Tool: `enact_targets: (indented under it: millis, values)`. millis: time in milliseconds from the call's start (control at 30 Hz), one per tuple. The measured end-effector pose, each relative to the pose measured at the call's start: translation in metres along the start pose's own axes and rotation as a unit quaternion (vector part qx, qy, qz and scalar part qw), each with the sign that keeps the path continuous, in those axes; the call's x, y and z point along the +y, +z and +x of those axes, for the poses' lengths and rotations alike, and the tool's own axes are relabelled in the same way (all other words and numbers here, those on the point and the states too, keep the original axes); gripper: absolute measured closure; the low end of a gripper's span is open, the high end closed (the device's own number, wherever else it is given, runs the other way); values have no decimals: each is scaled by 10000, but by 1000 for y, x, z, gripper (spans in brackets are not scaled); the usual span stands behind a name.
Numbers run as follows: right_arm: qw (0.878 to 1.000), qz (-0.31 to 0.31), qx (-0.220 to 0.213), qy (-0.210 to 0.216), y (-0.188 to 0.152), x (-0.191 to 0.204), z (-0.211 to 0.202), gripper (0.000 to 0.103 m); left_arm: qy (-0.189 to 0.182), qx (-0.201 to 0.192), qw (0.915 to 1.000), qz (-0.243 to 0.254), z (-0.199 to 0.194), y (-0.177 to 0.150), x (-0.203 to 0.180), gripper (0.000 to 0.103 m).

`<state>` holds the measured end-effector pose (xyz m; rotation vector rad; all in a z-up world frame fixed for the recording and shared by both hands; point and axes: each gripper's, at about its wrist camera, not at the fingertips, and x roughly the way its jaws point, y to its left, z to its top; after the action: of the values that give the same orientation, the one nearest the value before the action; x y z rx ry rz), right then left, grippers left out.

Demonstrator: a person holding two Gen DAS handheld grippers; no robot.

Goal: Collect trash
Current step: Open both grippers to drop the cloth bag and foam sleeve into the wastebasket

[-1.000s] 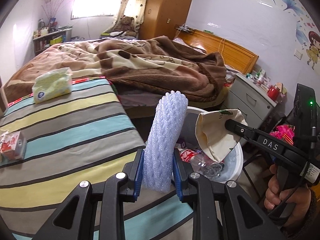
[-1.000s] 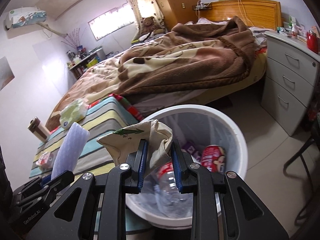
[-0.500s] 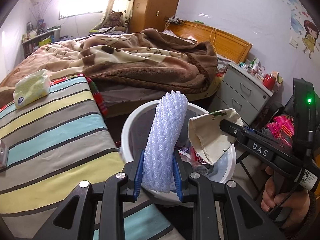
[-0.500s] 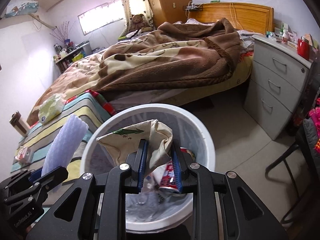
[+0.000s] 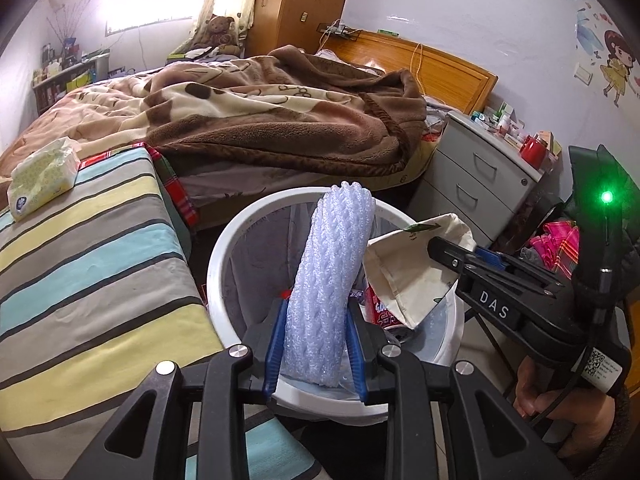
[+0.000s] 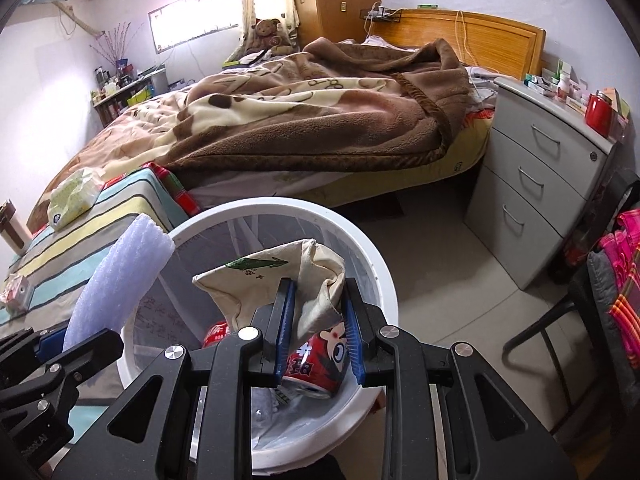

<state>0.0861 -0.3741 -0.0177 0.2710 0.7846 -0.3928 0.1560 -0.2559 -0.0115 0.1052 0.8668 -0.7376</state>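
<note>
A pale blue foam net sleeve [image 5: 328,280] stands upright between the blue pads of my left gripper [image 5: 316,312], over the near rim of the white trash bin [image 5: 224,248]. The left jaws are opening, with the pads still on the foam. My right gripper [image 6: 318,292] is shut on a crumpled cream cloth pouch [image 6: 256,284] with a green print, held above the bin's [image 6: 360,240] middle. In the bin lie a red can [image 6: 320,364] and a clear plastic bottle. In the right wrist view the foam sleeve [image 6: 120,276] rises at the bin's left edge.
A striped cloth-covered table [image 5: 80,260] lies left of the bin, with a tissue pack [image 5: 42,176] and a small carton [image 6: 16,292] on it. Behind is a bed with a brown blanket. A grey drawer unit [image 5: 476,184] and a chair with pink cloth [image 6: 624,280] stand right.
My left gripper carried the foam sleeve rightward from over the striped table to over the bin's rim. The right gripper with the pouch shifted further over the bin.
</note>
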Motion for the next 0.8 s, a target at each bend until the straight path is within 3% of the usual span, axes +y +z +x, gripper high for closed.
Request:
enact_targets:
  millis: [133, 200, 267, 800]
  values:
    - [10000, -8, 2, -74, -1, 1, 0, 76, -25, -7, 10000, 1, 0, 1, -2, 61]
    - [10000, -2, -9, -62, 0, 1, -1, 59, -40, -19, 10000, -20, 0, 1, -1, 53]
    - [10000, 29, -24, -30, 0, 1, -2, 51, -23, -29, 10000, -41, -1, 2, 0, 49]
    - [9995, 12, -180, 240, -2, 16, -13, 50, 117, -177, 9996, -202, -24, -5, 16, 48]
